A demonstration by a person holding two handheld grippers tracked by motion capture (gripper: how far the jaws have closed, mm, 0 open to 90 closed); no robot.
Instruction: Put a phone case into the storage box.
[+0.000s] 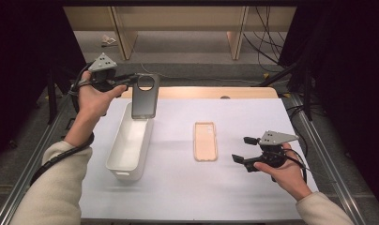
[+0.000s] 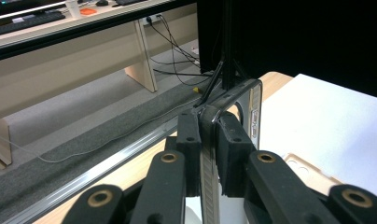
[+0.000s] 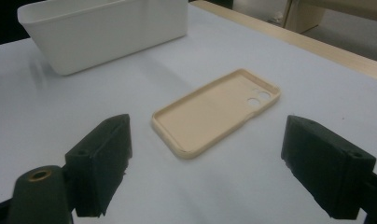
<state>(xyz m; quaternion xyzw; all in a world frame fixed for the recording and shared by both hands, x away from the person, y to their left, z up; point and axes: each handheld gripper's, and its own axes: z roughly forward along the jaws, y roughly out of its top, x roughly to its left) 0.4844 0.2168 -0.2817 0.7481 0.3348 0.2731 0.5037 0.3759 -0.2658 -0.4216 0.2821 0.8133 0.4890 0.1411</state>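
A person's left arm reaches forward, its left hand-held gripper (image 1: 131,80) clamped on the top edge of one dark phone case (image 1: 145,96), which hangs upright over the far end of one white bin (image 1: 129,143). The right hand-held gripper (image 1: 244,150) hovers low over the table (image 1: 178,187), jaws spread wide and holding nothing, near one beige phone case (image 1: 206,141) lying flat.

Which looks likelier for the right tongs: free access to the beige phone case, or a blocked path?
Probably free access: the right tongs stand open, facing the beige phone case, with bare table between.
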